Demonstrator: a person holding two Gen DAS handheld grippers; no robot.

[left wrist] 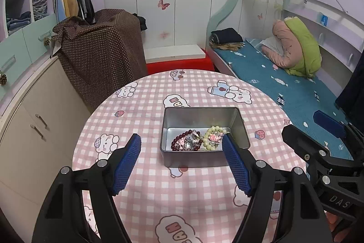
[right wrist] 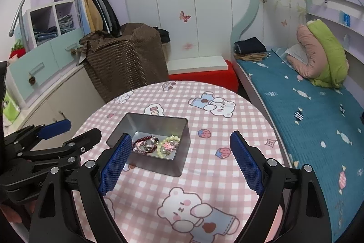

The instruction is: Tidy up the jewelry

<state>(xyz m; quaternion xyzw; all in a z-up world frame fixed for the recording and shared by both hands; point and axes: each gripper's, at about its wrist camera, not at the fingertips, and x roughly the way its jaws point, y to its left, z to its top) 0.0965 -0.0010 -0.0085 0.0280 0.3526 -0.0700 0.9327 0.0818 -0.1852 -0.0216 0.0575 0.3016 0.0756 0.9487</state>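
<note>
An open metal tin point(left wrist: 238, 126) point(right wrist: 179, 152) stands on the round table with the pink checked cloth point(left wrist: 141, 111) point(right wrist: 227, 124). Inside lie a dark red bead bracelet point(left wrist: 179, 140) point(right wrist: 142, 140), a pale yellow-green bead bracelet point(left wrist: 212, 138) point(right wrist: 167, 145) and silvery pieces between them. My left gripper point(left wrist: 182, 145) is open and empty, just in front of the tin. My right gripper point(right wrist: 182, 145) is open and empty, in front and to the right of the tin. Each gripper shows in the other's view, the right point(left wrist: 318, 129) and the left point(right wrist: 68, 131).
A bed with a blue cover point(left wrist: 284, 74) point(right wrist: 307, 101) runs along the right of the table. A brown dotted cloth covers something point(left wrist: 102, 54) behind the table, next to a cupboard point(left wrist: 34, 120). A red box point(left wrist: 179, 64) stands by the white wardrobe.
</note>
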